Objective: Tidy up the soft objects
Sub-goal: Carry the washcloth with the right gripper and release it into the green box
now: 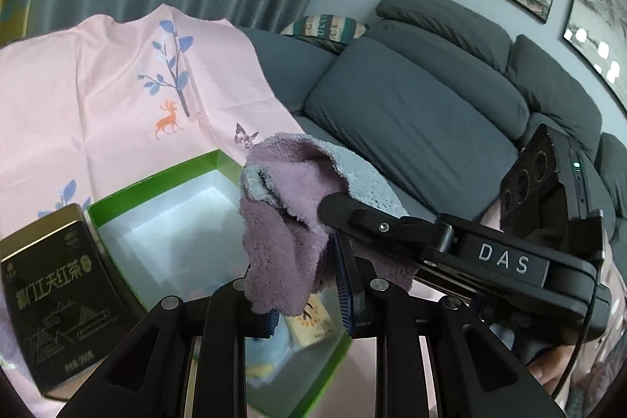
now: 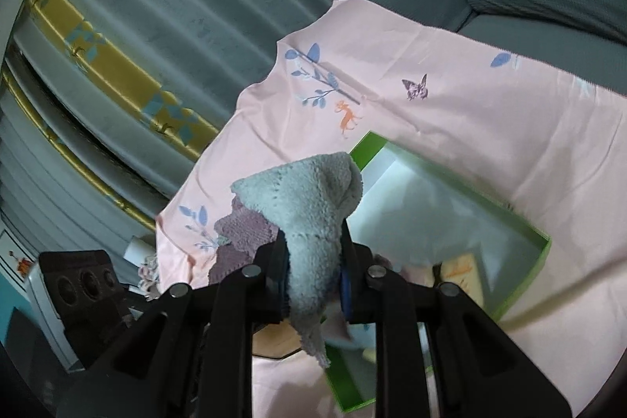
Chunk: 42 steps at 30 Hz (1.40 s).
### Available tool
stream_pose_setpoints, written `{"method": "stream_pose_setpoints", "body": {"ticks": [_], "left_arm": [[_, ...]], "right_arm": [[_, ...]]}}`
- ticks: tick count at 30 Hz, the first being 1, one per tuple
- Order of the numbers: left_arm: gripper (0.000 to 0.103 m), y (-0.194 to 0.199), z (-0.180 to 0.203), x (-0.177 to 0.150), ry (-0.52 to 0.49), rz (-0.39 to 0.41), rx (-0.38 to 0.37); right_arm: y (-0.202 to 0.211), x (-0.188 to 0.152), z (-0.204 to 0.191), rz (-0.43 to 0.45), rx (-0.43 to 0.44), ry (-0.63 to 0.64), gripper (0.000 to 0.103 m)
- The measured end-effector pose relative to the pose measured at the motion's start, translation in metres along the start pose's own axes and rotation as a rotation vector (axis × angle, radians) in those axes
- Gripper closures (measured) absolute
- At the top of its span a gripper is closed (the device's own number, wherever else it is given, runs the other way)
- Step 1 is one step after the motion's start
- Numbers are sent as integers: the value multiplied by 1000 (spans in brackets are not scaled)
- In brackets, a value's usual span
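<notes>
The green box [image 1: 129, 194] lies open on the pink cloth [image 1: 98, 96], mostly bare white inside – a pale blue thing and a yellowish packet sit at its near end. A dark tin [image 1: 51, 304] touches its left wall. Both tongs, left gripper [image 1: 301, 296] and right gripper [image 2: 313, 281], pinch the towel [image 1: 282, 214] (purple-and-grey) above the box, angled downward.

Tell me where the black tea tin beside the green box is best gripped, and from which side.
Judging from the left wrist view, the black tea tin lies flat on the pink cloth just left of the green box. Probably best: come from above and pinch its two long side walls; the broad face is too wide.
</notes>
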State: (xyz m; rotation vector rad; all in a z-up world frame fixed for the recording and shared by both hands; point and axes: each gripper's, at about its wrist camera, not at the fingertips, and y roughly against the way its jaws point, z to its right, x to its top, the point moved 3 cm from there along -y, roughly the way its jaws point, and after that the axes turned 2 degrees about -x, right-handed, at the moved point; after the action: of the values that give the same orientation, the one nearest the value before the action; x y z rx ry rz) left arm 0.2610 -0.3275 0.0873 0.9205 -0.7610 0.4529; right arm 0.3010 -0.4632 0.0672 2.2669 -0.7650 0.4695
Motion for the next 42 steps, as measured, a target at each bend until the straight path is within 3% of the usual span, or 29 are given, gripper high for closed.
{"method": "stream_pose_setpoints", "body": {"ticks": [8,12,17,22,23,25,26,27,30,33,35,37,42], "left_arm": [[80,-36,-9,-14,31,-79,33],[80,-48,-11,-20,46,-114,43],[80,-57,-16,-25,65,-139,73],[78,-49,-19,-30,91,-157,61],[76,-45,-20,-31,95,-154,56],[56,-37,-23,-31,101,-141,71],[50,-32,-24,-30,104,-134,80],[42,-24,-26,-29,107,-119,95],[38,-2,-29,-29,117,-89,112],[35,32,-37,-32,135,-51,125],[30,54,-42,-36,138,-27,150],[22,81,-48,-43,145,4,182],[22,148,-72,-64,189,61,265]], "right_arm": [[-18,-4,28,-22,-107,-16,83],[-27,-8,39,-41,-242,9,83],[-31,-8,52,-55,-290,-6,81],[-31,-13,49,-74,-325,14,70],[-29,-14,47,-70,-331,22,63],[-23,-15,44,-49,-326,24,49],[-21,-16,42,-40,-322,21,43],[-17,-16,41,-30,-313,14,42],[-8,-19,30,-10,-298,34,36],[3,-24,17,26,-338,82,30],[8,-26,9,46,-343,106,21],[11,-30,0,52,-331,127,20],[15,-46,-27,51,-307,184,18]]}}
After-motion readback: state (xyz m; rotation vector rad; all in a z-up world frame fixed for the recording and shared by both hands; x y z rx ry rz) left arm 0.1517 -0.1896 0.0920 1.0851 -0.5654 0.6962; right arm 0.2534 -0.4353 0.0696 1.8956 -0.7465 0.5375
